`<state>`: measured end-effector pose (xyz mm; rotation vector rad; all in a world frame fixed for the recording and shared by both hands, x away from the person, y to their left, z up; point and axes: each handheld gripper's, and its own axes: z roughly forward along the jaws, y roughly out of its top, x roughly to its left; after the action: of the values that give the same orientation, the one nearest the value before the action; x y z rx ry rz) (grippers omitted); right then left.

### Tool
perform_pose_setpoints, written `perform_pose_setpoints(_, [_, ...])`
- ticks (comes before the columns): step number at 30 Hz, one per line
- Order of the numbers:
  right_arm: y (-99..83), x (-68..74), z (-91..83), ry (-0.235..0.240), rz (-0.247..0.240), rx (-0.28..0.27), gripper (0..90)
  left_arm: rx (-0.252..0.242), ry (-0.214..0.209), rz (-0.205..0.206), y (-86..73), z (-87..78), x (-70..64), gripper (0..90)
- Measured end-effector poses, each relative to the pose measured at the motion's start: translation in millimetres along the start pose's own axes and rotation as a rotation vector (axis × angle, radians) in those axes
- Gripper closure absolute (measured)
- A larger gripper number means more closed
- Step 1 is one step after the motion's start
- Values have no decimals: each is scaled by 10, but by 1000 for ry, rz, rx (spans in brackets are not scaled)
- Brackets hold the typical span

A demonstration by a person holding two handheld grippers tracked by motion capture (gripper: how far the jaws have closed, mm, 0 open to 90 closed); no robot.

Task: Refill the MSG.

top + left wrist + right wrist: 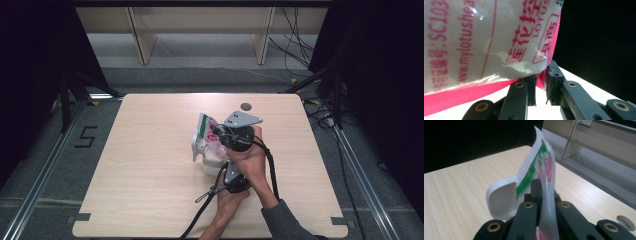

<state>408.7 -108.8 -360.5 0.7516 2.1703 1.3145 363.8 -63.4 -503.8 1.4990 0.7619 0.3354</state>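
One bag (207,135) stands held up over the middle of the surface (150,165), a clear plastic pouch with red print, a pink band along one edge and a green strip near its top. What is inside it cannot be told; a white curved piece (501,200) shows beside the green strip, touching the bag. Below the bag in the high view sits one white lump (212,164), resting on the surface, and whether it is part of the bag is unclear.

Two hand-held grippers grip the bag. The left hand-held gripper (540,85) is clamped on the pink lower edge, its jaws pinched with the film between them; in the high view it lies just below the bag, nearer the person. The right hand-held gripper (541,195) is clamped on the clear film just beside the green strip, jaws together around it; in the high view it sits at the bag's right side, above the left one.

One round grey disc (246,106) is set in the surface near its far edge, well apart from the bag.
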Motion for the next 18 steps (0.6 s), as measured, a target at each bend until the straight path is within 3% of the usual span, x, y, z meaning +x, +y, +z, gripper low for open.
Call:
perform_pose_setpoints(1, [0,4,1,3,4,1,900,22,8,12,5,-14,4,796])
perform_pose_setpoints(3, [-1,14,-2,5,24,3,900,0,-2,-2,-3,0,2,796])
perform_pose_setpoints(4, [2,14,-14,9,27,18,900,22,8,9,4,-14,3,796])
perform_pose_setpoints(6, [6,-1,-16,14,15,9,900,-2,-3,1,-1,2,2,796])
perform_pose_setpoints(8, [5,-7,-13,17,8,14,900,-3,-5,-5,-6,9,0,796])
perform_pose_setpoints(9, [0,-10,-7,15,9,16,900,23,10,8,-3,-10,2,796])
perform_pose_setpoints(14, [17,8,-36,8,21,7,900,-6,-6,0,7,1,3,796])
perform_pose_setpoints(18, [0,3,0,14,10,17,900,20,8,9,0,-9,8,796])
